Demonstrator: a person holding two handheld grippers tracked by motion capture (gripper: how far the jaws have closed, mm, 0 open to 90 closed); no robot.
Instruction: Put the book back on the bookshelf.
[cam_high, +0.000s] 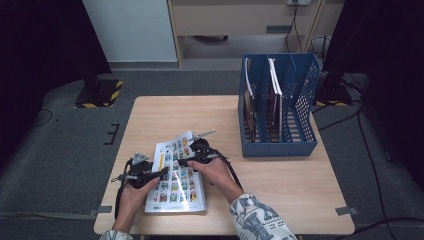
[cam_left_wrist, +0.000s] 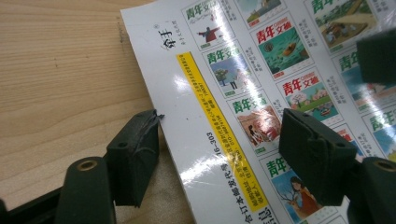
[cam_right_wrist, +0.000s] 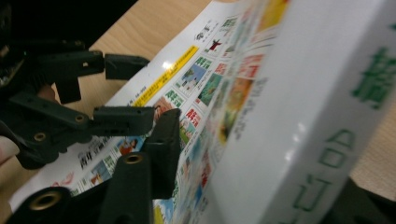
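A thick magazine (cam_high: 176, 175) lies flat on the table (cam_high: 280, 175) near the person, its right spine edge seemingly gripped between the right gripper (cam_high: 192, 159) fingers, while the left gripper (cam_high: 159, 174) fingers stand apart, straddling its left edge.

The high view is bright over the bench (cam_high: 280, 175), while the upper left and right corners stay very dark. In the left gripper view, white glare spots lie on the glossy book cover (cam_left_wrist: 196, 107). In the right gripper view, the near book spine (cam_right_wrist: 303, 121) is blurred.
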